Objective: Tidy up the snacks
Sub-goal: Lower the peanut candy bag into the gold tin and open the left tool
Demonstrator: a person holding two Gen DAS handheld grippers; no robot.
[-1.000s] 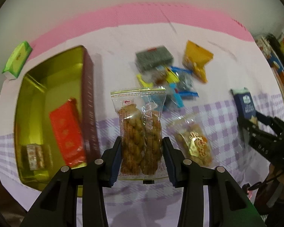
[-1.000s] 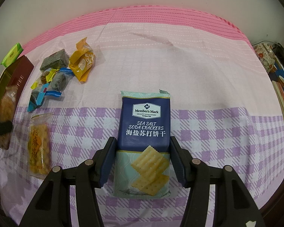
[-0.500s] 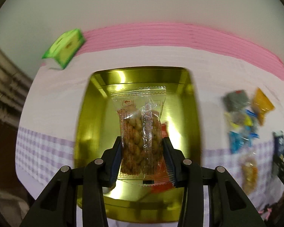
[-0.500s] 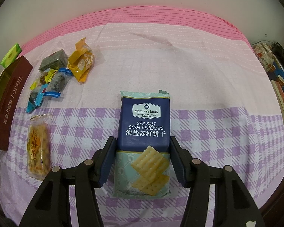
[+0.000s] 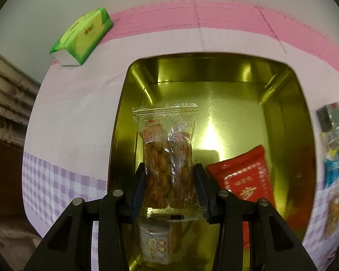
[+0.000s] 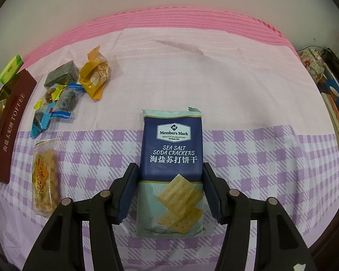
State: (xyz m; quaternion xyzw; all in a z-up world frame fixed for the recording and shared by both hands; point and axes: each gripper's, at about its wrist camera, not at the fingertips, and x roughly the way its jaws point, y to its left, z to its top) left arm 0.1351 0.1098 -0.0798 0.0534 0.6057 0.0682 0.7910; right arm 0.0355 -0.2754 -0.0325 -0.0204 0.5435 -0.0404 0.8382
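My left gripper (image 5: 169, 187) is shut on a clear packet of fried dough twists (image 5: 168, 158) and holds it over the open gold tin (image 5: 214, 76). Inside the tin lie a red packet (image 5: 244, 180) and a small pale packet (image 5: 154, 244) under the gripper. My right gripper (image 6: 170, 192) is shut on a blue soda cracker pack (image 6: 171, 153) above the checked cloth. The tin's brown side marked TOFFEE (image 6: 10, 126) shows at the far left of the right wrist view.
A green tissue pack (image 5: 82, 37) lies behind the tin. Loose snacks lie left of the right gripper: an orange packet (image 6: 93, 76), a dark square packet (image 6: 61, 76), blue-wrapped candies (image 6: 54, 110) and a dough twist packet (image 6: 44, 176). Cluttered shelves (image 6: 334, 94) stand at the right.
My left gripper swung left from the snack pile to over the tin, carrying the dough twist packet, and moved closer in. The right gripper has stayed still with the crackers.
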